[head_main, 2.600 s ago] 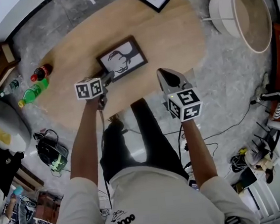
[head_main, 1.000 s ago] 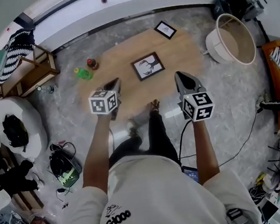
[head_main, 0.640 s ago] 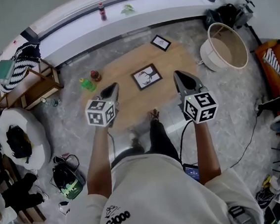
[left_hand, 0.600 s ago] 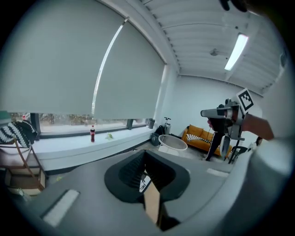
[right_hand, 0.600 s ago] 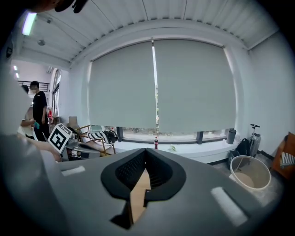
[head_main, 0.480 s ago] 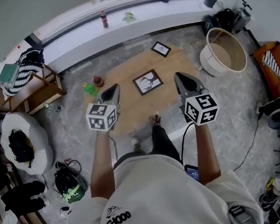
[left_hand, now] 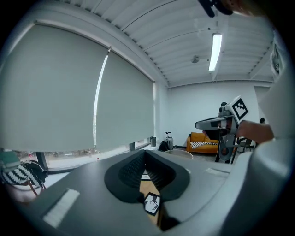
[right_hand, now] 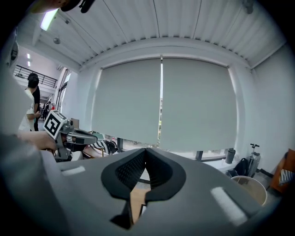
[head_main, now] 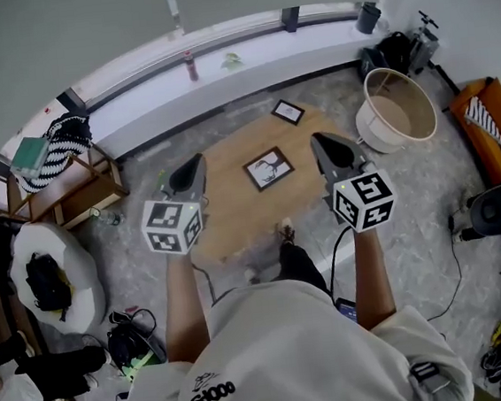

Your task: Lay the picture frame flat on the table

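**A:** Where is the picture frame found?

**B:** The picture frame (head_main: 268, 168) is seen lying flat on the wooden table (head_main: 239, 219), just above the centre of the head view, with its dark-bordered print turned up. In the left gripper view it is glimpsed low in the middle, beneath the jaws.

**A:** How is the left gripper held?

**B:** The left gripper (head_main: 197, 159) is raised well above the table, left of the frame in the head view. Its jaws are pressed together and nothing is pinched between them.

**A:** And the right gripper?

**B:** The right gripper (head_main: 317, 138) is held at a similar height, right of the frame. Its jaws are likewise brought together at the tips, and only a strip of tabletop is seen through the gap behind them. Neither tool is touching the frame.

**A:** What else is shown nearby?

**B:** A smaller frame (head_main: 287, 111) is laid at the table's far end, above the first one in the picture. A round tub (head_main: 399, 110) is placed on the floor at the upper right.
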Available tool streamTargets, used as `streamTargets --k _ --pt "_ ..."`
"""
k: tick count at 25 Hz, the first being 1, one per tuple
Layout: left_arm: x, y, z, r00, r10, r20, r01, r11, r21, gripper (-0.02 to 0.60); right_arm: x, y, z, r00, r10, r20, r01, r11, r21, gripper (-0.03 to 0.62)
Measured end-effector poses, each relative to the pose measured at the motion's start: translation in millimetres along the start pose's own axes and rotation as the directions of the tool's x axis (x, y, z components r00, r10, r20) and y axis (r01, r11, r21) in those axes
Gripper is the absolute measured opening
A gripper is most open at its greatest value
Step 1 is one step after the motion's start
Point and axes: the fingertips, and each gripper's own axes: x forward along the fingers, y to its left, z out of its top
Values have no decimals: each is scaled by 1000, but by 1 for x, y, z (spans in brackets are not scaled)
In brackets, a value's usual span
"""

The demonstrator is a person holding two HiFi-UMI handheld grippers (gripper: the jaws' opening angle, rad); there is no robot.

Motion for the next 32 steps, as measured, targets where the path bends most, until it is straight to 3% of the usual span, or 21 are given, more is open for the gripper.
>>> streamTargets --k 8,12,15,25,32 --pt "-28 -9 66 994 10 110 -23 993 114 9 -14 27 53 995 49 85 -41 994 -103 3" --pt "-37 -23 93 993 5 119 -34 968 249 9 -21 37 77 991 68 115 -49 985 -163 3" --pt "-44 -32 113 991 -5 137 -37 951 308 9 -25 48 94 986 86 141 -57 979 -195 3" --pt "-59 -57 152 974 -41 223 -42 933 356 9 -41 62 120 974 125 190 -73 963 -257 3" --pt "-47 -60 140 978 -45 206 -28 940 340 9 -40 57 115 977 132 166 -81 956 -281 2"
